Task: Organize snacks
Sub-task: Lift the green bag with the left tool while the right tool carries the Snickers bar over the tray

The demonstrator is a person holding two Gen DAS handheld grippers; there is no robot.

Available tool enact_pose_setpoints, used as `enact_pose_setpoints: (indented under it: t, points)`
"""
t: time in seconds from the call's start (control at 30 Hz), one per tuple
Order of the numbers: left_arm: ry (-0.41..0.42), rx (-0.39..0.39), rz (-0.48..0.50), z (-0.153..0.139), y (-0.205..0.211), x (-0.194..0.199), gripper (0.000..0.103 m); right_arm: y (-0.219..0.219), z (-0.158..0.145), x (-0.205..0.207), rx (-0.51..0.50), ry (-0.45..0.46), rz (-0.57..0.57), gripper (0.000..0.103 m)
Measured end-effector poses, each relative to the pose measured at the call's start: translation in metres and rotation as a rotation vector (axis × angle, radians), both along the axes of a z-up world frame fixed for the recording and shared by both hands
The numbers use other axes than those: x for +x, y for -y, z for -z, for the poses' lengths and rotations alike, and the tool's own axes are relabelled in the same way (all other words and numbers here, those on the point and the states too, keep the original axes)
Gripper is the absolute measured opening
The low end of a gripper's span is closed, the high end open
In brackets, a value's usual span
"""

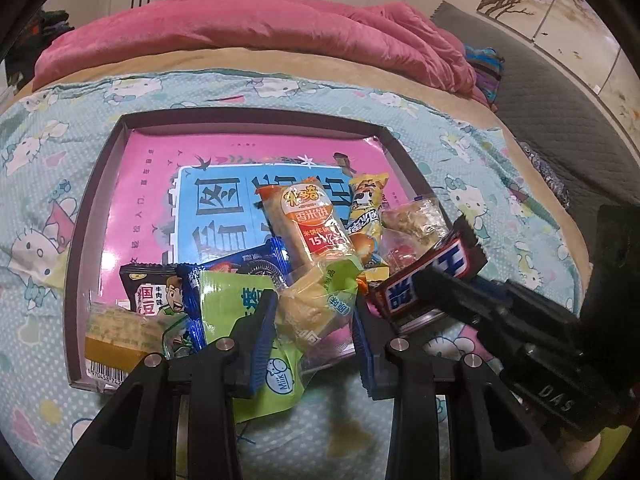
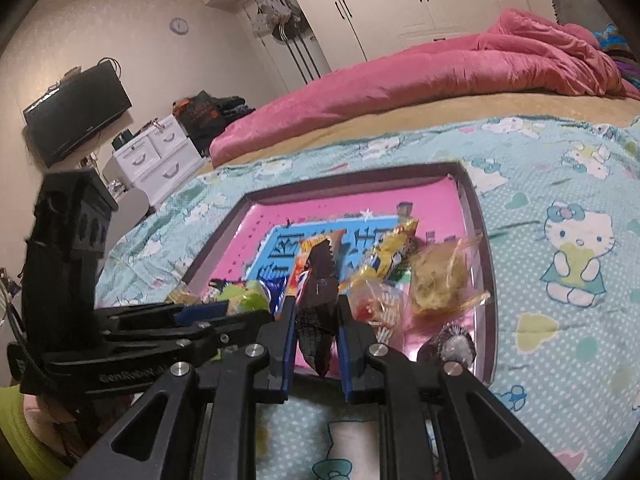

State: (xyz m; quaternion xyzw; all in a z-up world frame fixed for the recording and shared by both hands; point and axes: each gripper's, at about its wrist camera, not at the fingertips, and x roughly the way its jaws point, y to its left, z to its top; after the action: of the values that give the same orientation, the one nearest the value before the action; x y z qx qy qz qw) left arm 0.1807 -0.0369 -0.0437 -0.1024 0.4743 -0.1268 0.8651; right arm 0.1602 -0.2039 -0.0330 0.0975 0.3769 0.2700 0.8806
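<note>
A shallow box lid (image 1: 96, 184) with a pink and blue bottom lies on the bed and holds several snacks. My left gripper (image 1: 316, 312) is shut on a green and clear cake packet (image 1: 316, 304) at the lid's near edge. My right gripper (image 2: 316, 312) is shut on a dark Snickers bar (image 2: 320, 276); from the left wrist view it (image 1: 432, 276) hangs over the lid's right near corner. In the lid lie an orange rice-cracker packet (image 1: 312, 220), a yellow packet (image 1: 366, 208), a clear candy bag (image 1: 416, 224), a blue Oreo packet (image 1: 248, 268) and a black bean snack (image 1: 152, 292).
The lid sits on a light-blue Hello Kitty sheet (image 2: 560, 240). A pink quilt (image 1: 260, 28) is heaped behind. A foil-wrapped sweet (image 2: 452, 346) lies at the lid's near right corner. Wardrobes, a white drawer chest (image 2: 156, 160) and a wall television (image 2: 76, 116) stand beyond the bed.
</note>
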Motion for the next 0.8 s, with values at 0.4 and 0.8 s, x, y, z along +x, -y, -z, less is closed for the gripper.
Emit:
enact_pose_setpoints:
  t: [0.4,0.8]
  points:
    - [-0.002,-0.009,-0.002,0.0009,-0.0014,-0.0003,0.037,-0.0048,0.0115,-0.0012,-0.009,-0.036,-0.025,0.019]
    - [-0.003,-0.01,-0.006,0.0007,-0.0022,0.0,0.038,-0.0059,0.0089,-0.0025,-0.068,-0.016,-0.005,0.02]
